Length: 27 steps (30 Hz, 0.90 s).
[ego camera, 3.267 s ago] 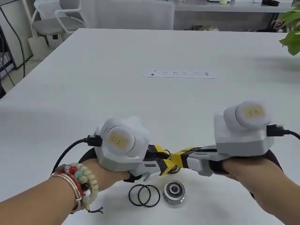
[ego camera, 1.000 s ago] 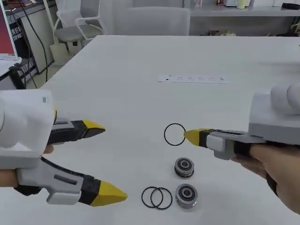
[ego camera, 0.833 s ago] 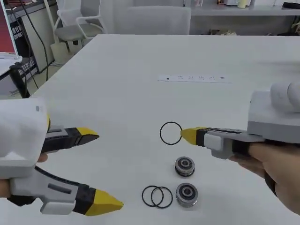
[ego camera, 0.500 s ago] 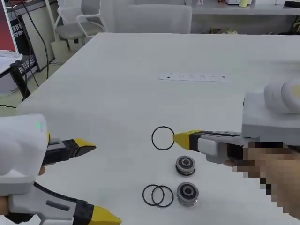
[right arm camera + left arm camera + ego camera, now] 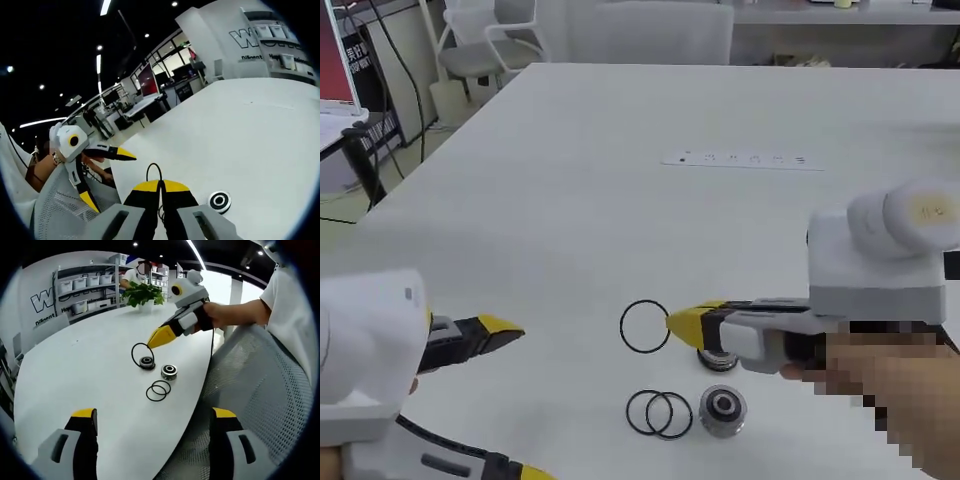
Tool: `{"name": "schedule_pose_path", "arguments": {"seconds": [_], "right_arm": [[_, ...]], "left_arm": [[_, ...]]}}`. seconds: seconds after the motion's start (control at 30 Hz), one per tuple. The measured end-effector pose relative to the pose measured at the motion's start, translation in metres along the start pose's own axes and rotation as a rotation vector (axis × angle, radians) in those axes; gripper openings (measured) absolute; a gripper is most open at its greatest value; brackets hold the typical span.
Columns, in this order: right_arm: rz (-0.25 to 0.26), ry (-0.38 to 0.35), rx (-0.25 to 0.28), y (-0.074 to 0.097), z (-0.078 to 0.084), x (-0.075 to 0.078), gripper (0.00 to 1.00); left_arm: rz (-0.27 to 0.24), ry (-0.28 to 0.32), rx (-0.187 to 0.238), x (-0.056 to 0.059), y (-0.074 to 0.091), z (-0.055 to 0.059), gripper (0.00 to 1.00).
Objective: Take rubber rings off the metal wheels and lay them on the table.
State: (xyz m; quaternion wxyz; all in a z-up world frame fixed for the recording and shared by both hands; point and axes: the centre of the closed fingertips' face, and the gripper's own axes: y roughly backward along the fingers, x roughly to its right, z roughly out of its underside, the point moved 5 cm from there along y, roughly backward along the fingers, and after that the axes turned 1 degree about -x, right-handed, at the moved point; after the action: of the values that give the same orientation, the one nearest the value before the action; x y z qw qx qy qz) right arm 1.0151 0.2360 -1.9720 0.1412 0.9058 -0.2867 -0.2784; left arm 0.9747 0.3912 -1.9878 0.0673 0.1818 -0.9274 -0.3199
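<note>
My right gripper [image 5: 678, 322] is shut on a thin black rubber ring [image 5: 645, 326], which hangs off its yellow tips just above the table. In the right gripper view the ring [image 5: 153, 172] stands up from between the shut jaws. One metal wheel [image 5: 723, 405] lies in the open, and a second wheel [image 5: 718, 360] is partly hidden under the right gripper. Two loose rings [image 5: 658, 413] lie overlapped on the table left of the near wheel. My left gripper [image 5: 515, 400] is wide open and holds nothing, well to the left of the rings.
A flat white socket strip [image 5: 740, 160] lies farther back on the white table [image 5: 580, 180]. Office chairs [image 5: 485, 45] stand beyond the far edge. A mesh chair [image 5: 250, 390] sits close beside the table's near edge.
My right gripper has carried the ring left and nearer, from above the upper wheel to its left side. The left gripper stays open and has drawn back a little.
</note>
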Motion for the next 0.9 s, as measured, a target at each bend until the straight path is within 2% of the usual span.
{"name": "schedule_pose_path", "arguments": {"seconds": [0.17,0.33,0.43,0.9], "right_arm": [[-0.022,0.018,-0.043,-0.006,0.008,-0.005,0.00],[-0.045,0.034,-0.085,-0.013,0.018,-0.011,0.00],[-0.056,0.050,-0.123,-0.017,0.026,-0.014,0.00],[-0.085,0.087,-0.249,-0.030,0.057,-0.020,0.00]], "left_arm": [[0.011,-0.006,-0.016,0.003,-0.002,0.004,0.92],[0.011,0.002,-0.002,0.005,-0.004,0.004,0.92],[0.023,0.001,-0.018,0.008,-0.005,0.008,0.92],[0.035,-0.011,-0.020,0.010,-0.006,0.008,0.90]]}}
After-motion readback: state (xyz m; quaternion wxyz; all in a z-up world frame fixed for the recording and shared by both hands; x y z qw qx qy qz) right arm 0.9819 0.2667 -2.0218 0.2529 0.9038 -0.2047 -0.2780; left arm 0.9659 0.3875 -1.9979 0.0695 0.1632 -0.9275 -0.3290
